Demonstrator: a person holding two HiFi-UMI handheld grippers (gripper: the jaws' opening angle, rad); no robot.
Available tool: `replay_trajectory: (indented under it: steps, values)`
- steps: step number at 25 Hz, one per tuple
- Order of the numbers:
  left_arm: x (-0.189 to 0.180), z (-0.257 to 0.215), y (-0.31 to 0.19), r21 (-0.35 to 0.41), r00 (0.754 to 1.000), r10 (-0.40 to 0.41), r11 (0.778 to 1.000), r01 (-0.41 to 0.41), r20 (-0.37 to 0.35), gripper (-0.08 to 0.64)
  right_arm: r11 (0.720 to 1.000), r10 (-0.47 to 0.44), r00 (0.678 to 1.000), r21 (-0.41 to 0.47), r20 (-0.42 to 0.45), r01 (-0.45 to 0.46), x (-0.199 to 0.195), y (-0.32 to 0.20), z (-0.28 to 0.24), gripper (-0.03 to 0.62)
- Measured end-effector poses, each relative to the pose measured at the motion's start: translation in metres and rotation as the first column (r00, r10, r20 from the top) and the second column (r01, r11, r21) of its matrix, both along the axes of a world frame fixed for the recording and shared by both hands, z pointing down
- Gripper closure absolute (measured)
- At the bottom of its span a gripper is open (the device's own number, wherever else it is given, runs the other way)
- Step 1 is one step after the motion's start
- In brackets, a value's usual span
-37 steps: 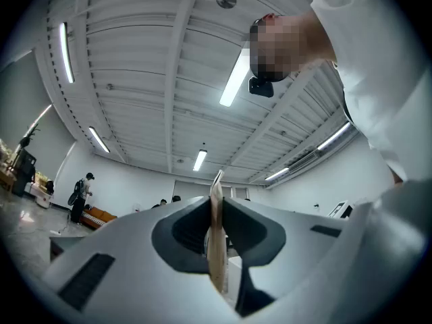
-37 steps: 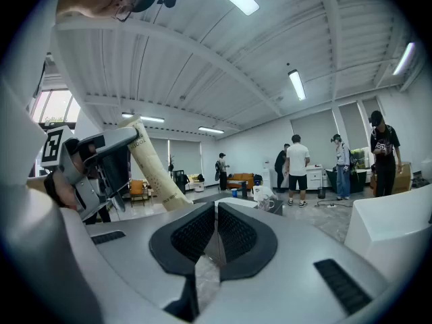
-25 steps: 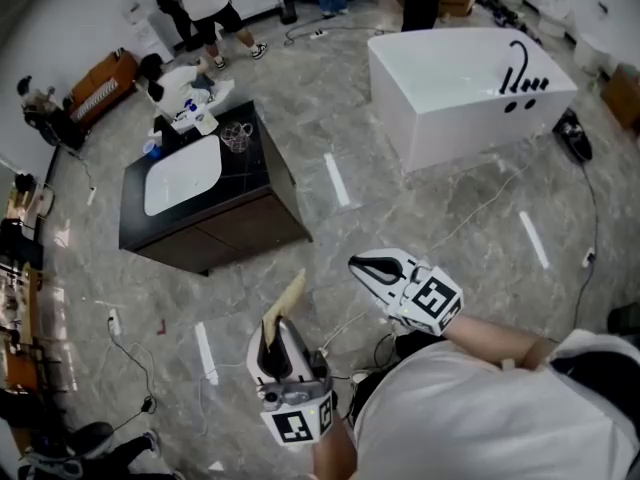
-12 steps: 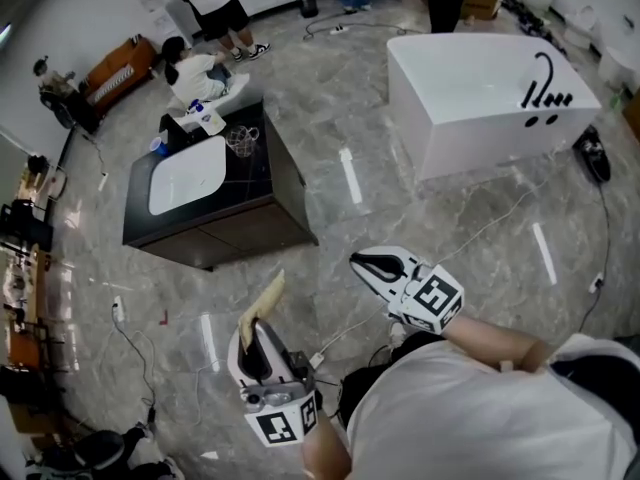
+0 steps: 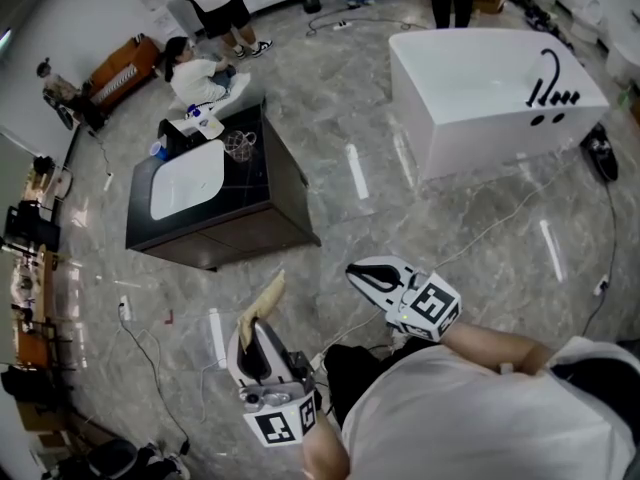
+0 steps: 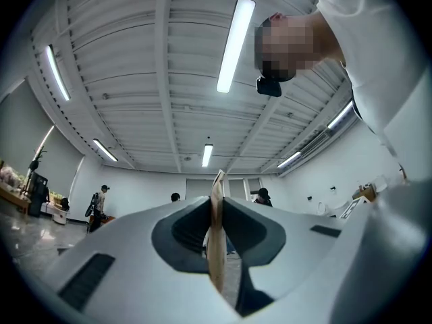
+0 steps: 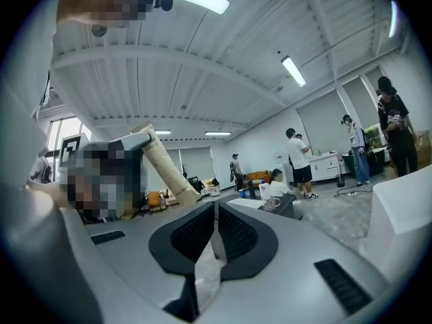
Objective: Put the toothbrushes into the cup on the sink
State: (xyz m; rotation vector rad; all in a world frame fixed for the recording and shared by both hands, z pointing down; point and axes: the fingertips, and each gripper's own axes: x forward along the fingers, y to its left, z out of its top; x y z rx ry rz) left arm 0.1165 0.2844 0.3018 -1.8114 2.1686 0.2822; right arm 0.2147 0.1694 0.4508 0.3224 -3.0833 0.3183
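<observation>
Cup (image 5: pixel 237 144), on sink worktop (image 5: pixel 243 183), well ahead-left of both grippers; left gripper (image 5: pixel 258 320) nearer, fingers narrow on tan toothbrush pack (image 5: pixel 270 296), long axis pointing ahead; right gripper (image 5: pixel 353 271) fingers pinch thin pale strip (image 7: pixel 214 238).

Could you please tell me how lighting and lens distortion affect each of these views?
Head view: wide-angle bending, glare streaks on the glossy floor. Left gripper view: dark round vignette, bright ceiling lamp, near fingers soft. Right gripper view: same vignette, curved beams.
</observation>
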Motion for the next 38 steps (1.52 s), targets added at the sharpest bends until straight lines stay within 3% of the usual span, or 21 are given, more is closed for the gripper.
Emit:
replay_trajectory:
  steps: [7,15,29,38]
  values:
    - [-0.003,0.000,-0.009,0.020,1.000,0.009,1.000,-0.009,-0.005,0.505,1.000,0.011,1.000,0.010,-0.012,-0.011,0.006,-0.004,0.002,0.548]
    - [-0.024,0.008,-0.032,0.036,0.999,0.036,0.999,-0.036,-0.001,0.505,0.997,0.055,0.999,0.046,-0.003,-0.054,-0.015,-0.036,0.002,0.548]
    - [-0.158,0.018,-0.125,0.066,0.997,0.064,0.996,-0.061,-0.041,0.505,0.996,0.071,0.995,0.056,-0.070,-0.067,-0.142,-0.127,0.008,0.549]
    - [-0.224,0.030,-0.171,0.019,0.994,0.073,0.997,-0.071,-0.087,0.505,0.997,0.077,0.991,0.017,-0.111,-0.076,-0.198,-0.166,0.018,0.548]
